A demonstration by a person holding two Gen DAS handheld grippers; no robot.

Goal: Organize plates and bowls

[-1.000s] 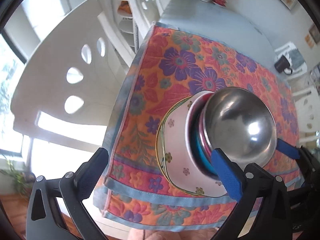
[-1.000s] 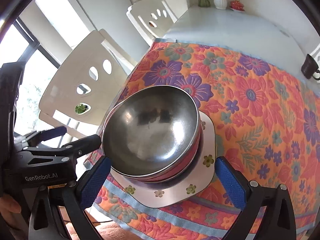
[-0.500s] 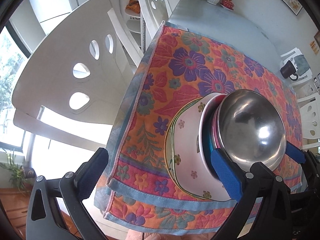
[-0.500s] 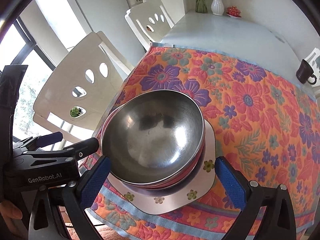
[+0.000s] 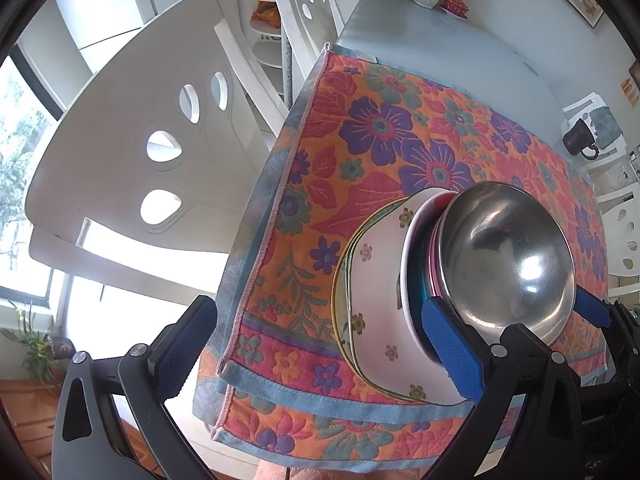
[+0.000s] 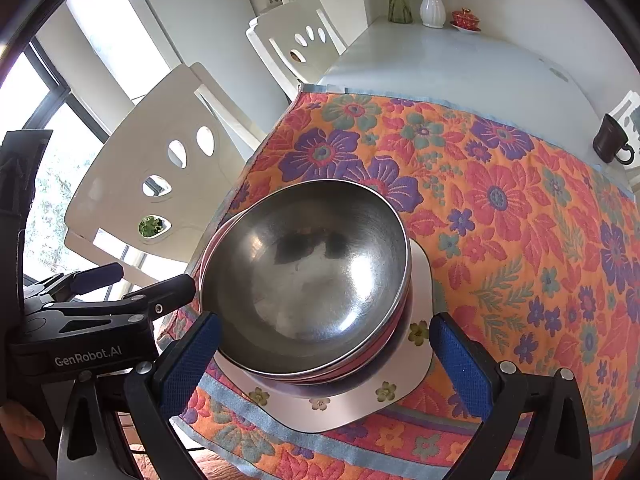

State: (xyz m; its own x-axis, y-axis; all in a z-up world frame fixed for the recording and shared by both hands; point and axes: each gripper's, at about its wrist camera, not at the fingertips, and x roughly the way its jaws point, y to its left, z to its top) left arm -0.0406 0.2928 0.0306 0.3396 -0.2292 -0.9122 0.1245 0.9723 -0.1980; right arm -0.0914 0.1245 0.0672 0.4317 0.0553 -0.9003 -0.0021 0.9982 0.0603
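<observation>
The steel bowl (image 6: 308,276) is sitting nested atop coloured bowls on the floral plates (image 5: 376,308) near the table (image 6: 460,68) corner; both grippers, left (image 5: 316,352) and right (image 6: 324,356), are backing away, jaws spread empty; stacking is looking finished.

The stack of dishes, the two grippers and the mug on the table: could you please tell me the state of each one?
Steel bowl: upright, empty, top of the stack.
Pink bowls: nested under the steel bowl.
Floral plate: flat on the tablecloth, bottom of the stack.
Left gripper: open, holding nothing.
Right gripper: open, fingers either side of the stack.
Dark mug: upright, contents not visible.
</observation>
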